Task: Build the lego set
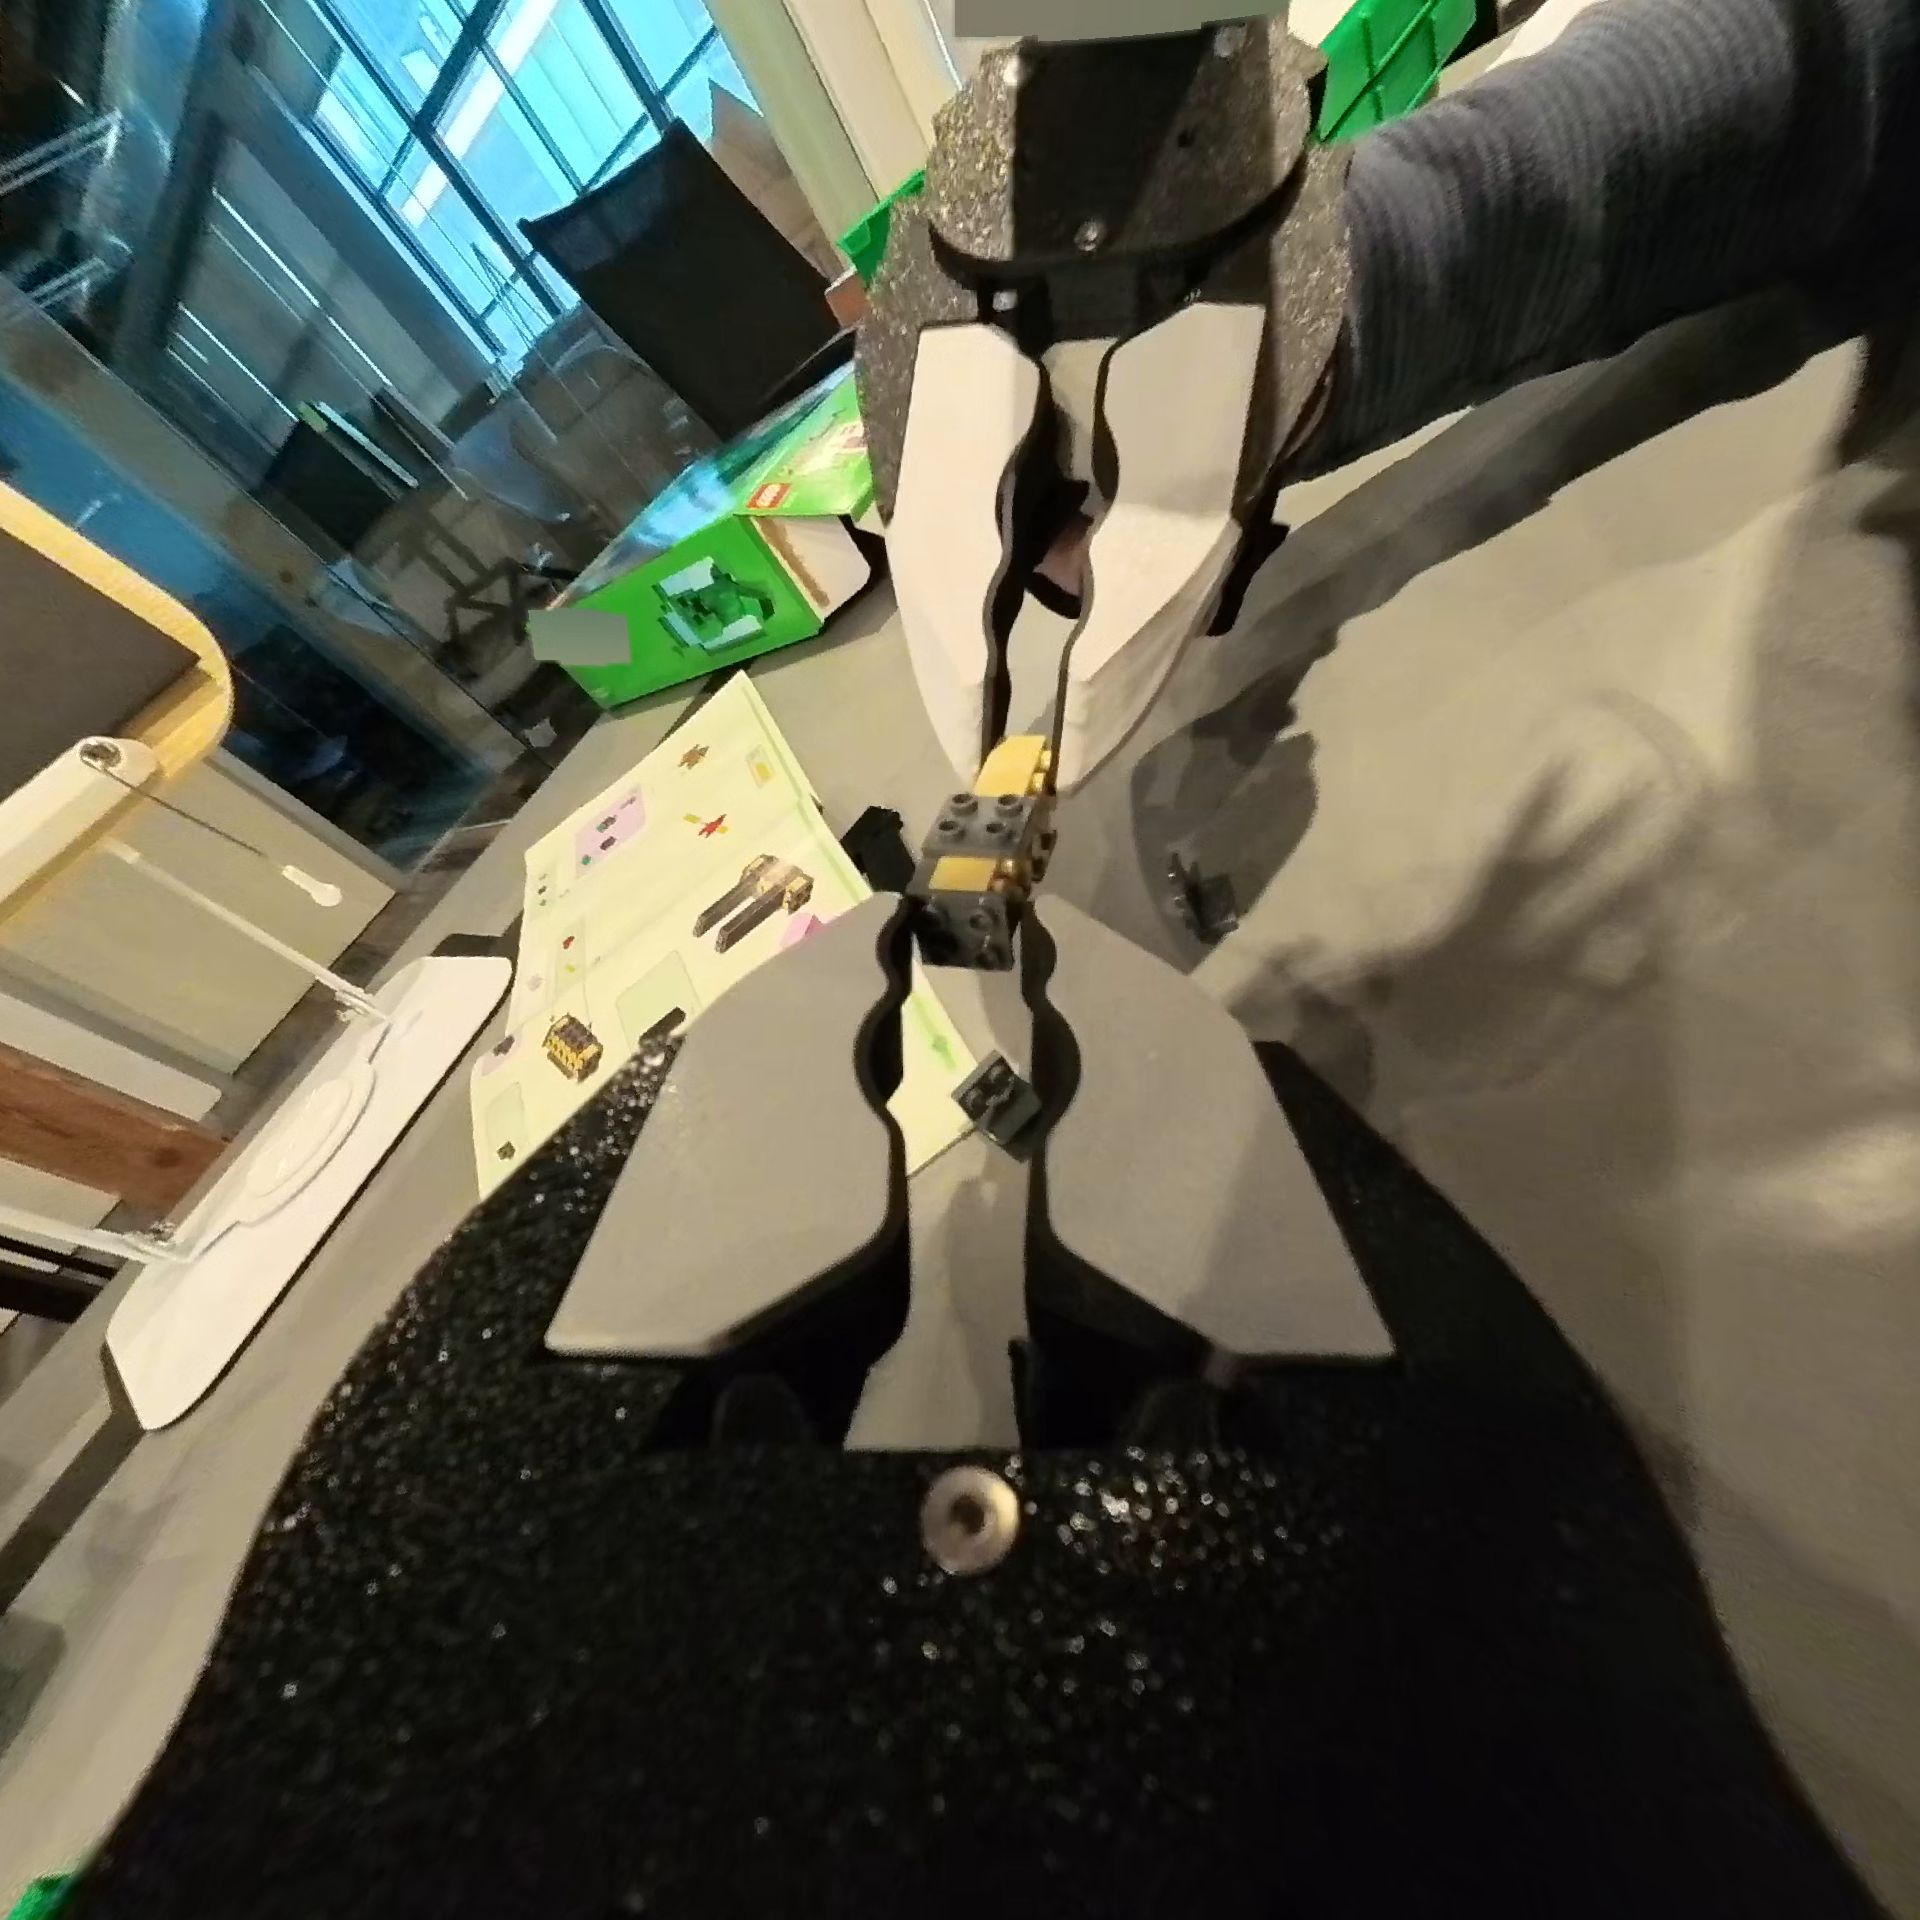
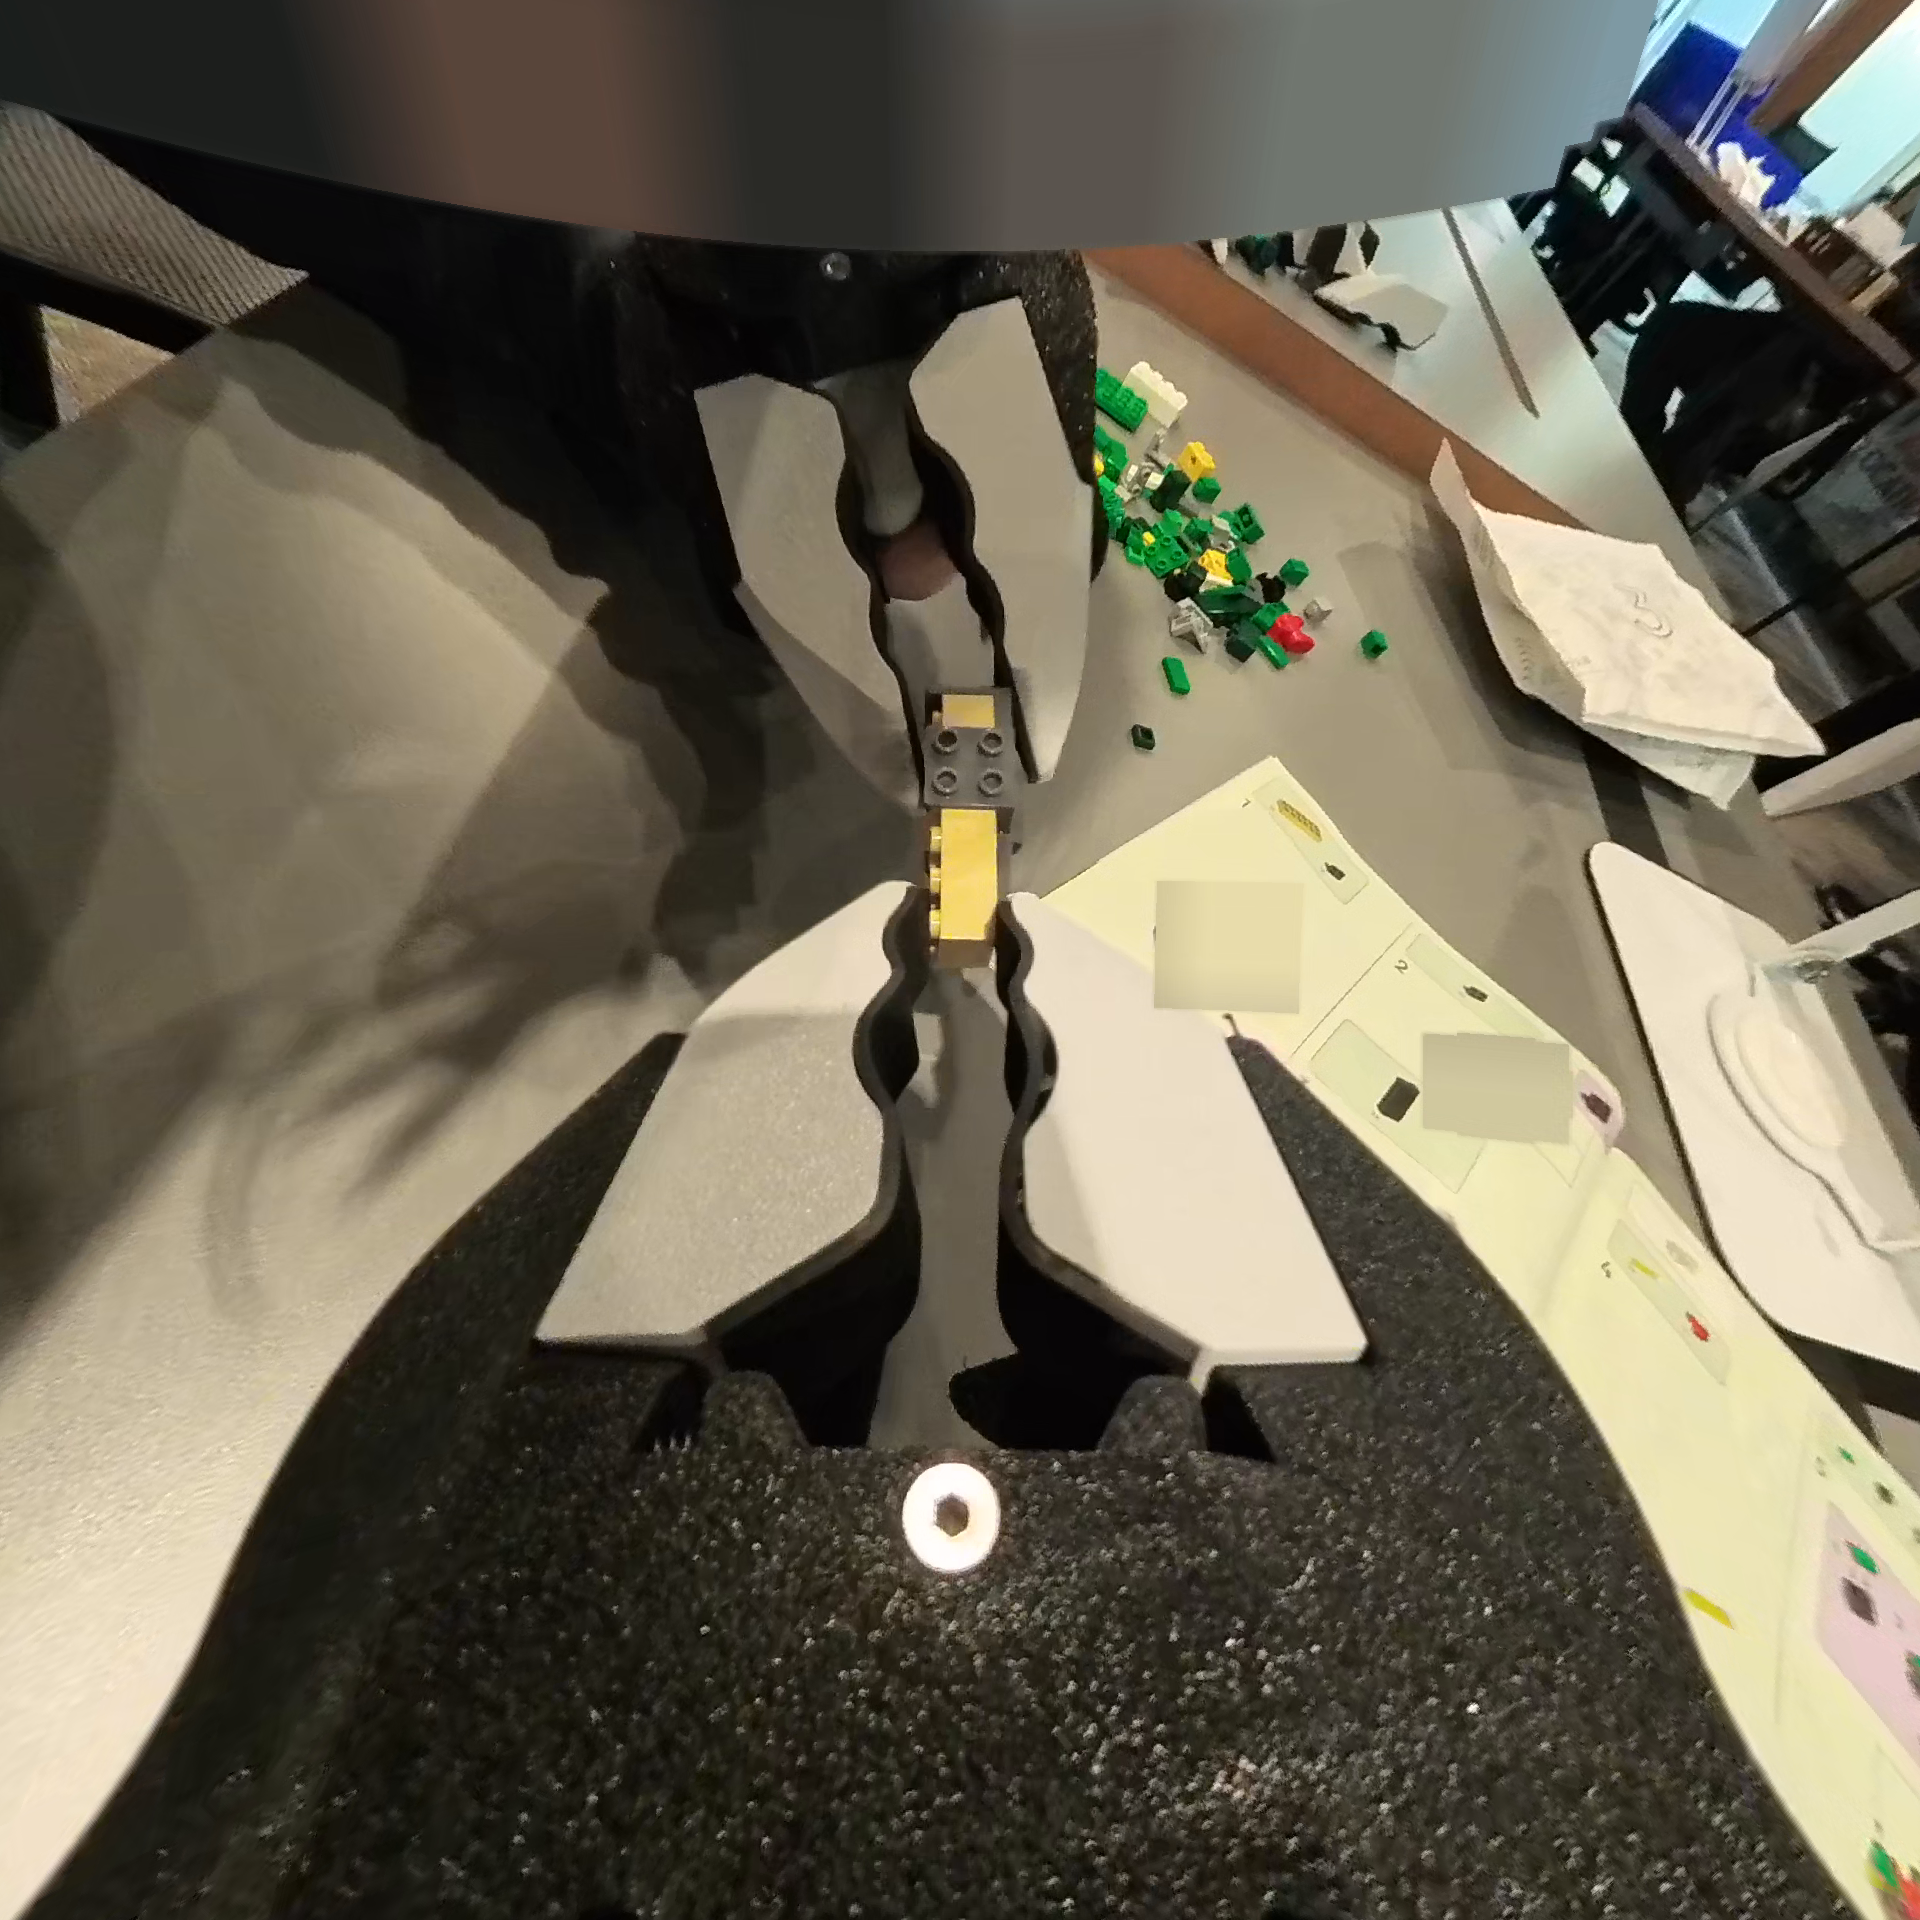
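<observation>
A small lego assembly [image 1: 982, 847], a gold brick with a dark grey 2x2 plate on it and dark grey parts at one end, is held in the air between both grippers. My left gripper [image 1: 966, 925] is shut on its dark grey end. My right gripper [image 2: 961, 930] is shut on its gold end [image 2: 966, 883]. The two grippers face each other tip to tip. The right gripper [image 1: 1023, 764] shows at the top of the left wrist view. The left gripper [image 2: 977, 717] shows at the top of the right wrist view.
An open instruction booklet [image 2: 1351, 987] lies on the grey table under the grippers, with a small dark piece [image 1: 997, 1101] on it. A pile of loose bricks [image 2: 1205, 540], a white paper bag [image 2: 1621, 644], a green box [image 1: 707, 592] and a white stand base [image 1: 291, 1143] lie around. The grippers are tip to tip, or close to it.
</observation>
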The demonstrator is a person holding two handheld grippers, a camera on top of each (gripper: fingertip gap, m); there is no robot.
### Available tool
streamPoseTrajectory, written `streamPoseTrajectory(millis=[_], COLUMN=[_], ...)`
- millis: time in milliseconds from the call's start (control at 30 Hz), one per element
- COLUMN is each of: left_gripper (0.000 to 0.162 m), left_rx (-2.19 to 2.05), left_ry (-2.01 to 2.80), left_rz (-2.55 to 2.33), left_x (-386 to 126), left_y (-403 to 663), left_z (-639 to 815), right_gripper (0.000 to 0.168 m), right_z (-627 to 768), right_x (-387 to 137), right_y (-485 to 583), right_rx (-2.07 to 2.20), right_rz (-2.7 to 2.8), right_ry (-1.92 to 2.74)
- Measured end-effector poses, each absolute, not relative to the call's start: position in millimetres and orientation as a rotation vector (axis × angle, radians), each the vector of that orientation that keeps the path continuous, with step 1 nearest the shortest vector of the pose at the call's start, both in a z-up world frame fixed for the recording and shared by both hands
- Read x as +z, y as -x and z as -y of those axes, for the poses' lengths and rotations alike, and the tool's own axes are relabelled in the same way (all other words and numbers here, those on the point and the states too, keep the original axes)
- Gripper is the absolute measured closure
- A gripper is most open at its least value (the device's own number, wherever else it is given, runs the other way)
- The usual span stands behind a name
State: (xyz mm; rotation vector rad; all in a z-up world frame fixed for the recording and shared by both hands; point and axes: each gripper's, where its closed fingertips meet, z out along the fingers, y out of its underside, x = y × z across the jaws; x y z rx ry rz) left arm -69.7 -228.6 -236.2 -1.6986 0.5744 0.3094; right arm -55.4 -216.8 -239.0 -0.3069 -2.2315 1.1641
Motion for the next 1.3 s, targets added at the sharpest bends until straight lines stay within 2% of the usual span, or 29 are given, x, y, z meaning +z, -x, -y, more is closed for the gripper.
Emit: streamPoseTrajectory(millis=[567,833,1300], left_gripper=[0.144,0.144,0.144], left_rx=[0.457,0.708,0.716], left_ry=[1.626,1.509,1.431], left_rz=[-0.675,-0.788,-0.781], left_x=[-232,-216,-208], left_y=[70,70,66], left_z=[231,234,238], right_gripper=[0.157,0.156,0.156], right_z=[218,219,223], right_x=[-237,-222,-216], right_y=[57,59,56], right_rx=[1.005,0.844,0.873], right_rz=[2.120,1.971,1.941], right_ry=[0.144,-0.001,-0.012])
